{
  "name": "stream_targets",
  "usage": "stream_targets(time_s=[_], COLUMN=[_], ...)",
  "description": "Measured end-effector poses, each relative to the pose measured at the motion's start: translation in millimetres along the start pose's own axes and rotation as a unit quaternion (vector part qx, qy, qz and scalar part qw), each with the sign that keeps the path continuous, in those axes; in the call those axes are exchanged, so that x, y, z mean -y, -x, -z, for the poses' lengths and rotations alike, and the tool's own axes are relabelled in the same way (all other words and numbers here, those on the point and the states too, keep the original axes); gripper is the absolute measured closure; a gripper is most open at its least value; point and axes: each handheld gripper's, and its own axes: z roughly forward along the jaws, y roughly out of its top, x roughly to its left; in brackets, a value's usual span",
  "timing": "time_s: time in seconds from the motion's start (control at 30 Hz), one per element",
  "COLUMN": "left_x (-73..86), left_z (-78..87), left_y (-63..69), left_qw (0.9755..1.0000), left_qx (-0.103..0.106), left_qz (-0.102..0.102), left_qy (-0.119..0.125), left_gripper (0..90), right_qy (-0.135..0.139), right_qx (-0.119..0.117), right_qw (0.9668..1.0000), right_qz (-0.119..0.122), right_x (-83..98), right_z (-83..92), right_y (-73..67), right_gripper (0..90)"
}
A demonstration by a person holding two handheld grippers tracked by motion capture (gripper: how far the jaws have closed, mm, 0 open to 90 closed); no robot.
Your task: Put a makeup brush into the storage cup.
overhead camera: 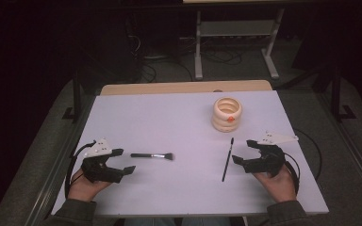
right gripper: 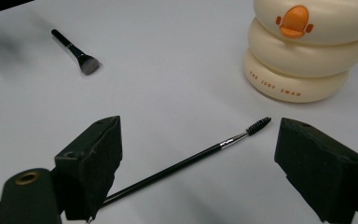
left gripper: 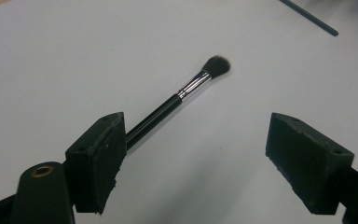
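Left gripper (overhead camera: 126, 160): jaws spread, holding nothing, near the desk's (overhead camera: 169, 122) left front corner.
Brush (overhead camera: 152, 155): flat on the desk just beside the left gripper, bristles toward the middle.
Right gripper (overhead camera: 242, 151): jaws spread, holding nothing, near the right edge.
Wand (overhead camera: 227, 159): flat just beside the right gripper.
Holder (overhead camera: 226, 114): cream, upright behind the wand, toward the far edge.

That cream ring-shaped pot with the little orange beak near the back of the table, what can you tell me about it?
The cream pot looks like three smooth, rounded rings stacked into a short tower, of glossy plastic by the look of it. It stands upright and is open at the top. An orange beak-like bump with two small orange dots sits on its upper ring, and small lettering on the bottom ring reads THE JUDY SWAN. It rests on the white table, right of the middle, toward the far edge. Nothing else touches it.
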Motion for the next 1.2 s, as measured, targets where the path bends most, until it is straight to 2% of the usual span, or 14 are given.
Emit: stream_targets(time_s=[0.47, 0.53, 0.67, 0.73, 0.83, 0.87, 1.0, 1.13, 1.2], left_x=[-1.1, -3.4, -7.1, -9.6, -11.5, -13.0, -20.5, -30.9, -37.1], left_z=[-1.6, -1.6, -1.8, -3.4, -5.7, -6.1, -10.6, -18.7, -23.8], left_y=[1.9, 2.3, 2.6, 0.0, -1.7, -2.9, -4.1, -7.9, -8.6], left_qw=[0.9999, 0.9997, 0.9995, 0.999, 0.9987, 0.9978, 0.9954, 0.9924, 0.9897], left_qx=[0.01, 0.009, 0.011, 0.012, 0.013, 0.011, 0.012, 0.015, 0.021], left_qz=[-0.011, -0.021, -0.028, -0.038, -0.043, -0.056, -0.083, -0.1, -0.115], left_qy=[-0.004, -0.009, -0.008, -0.018, -0.023, -0.032, -0.047, -0.07, -0.082], left_gripper=[21.7, 22.6, 23.2, 23.3, 23.2, 23.3, 23.4, 24.8, 26.7], right_qy=[-0.01, -0.008, -0.013, -0.015, -0.018, -0.02, -0.03, -0.029, -0.028], right_qx=[-0.006, -0.009, -0.011, -0.012, -0.011, -0.011, -0.013, -0.018, -0.019], right_qw=[0.9999, 0.9999, 0.9998, 0.9998, 0.9998, 0.9997, 0.9995, 0.9994, 0.9994], right_qz=[0.002, 0.002, -0.003, -0.003, -0.001, 0.003, 0.006, 0.006, 0.005], right_x=[-1.9, -2.9, -2.6, -2.6, -2.5, -2.3, -2.4, -2.3, -2.0], right_z=[-3.2, -2.4, -1.8, -1.9, -2.8, -3.9, -6.1, -5.9, -5.1], right_y=[-2.6, -2.7, -1.1, -0.7, -0.9, -0.5, -2.1, -1.2, -0.8], right_gripper=[14.0, 14.1, 14.1, 14.1, 14.1, 14.2, 14.5, 14.6, 14.6])
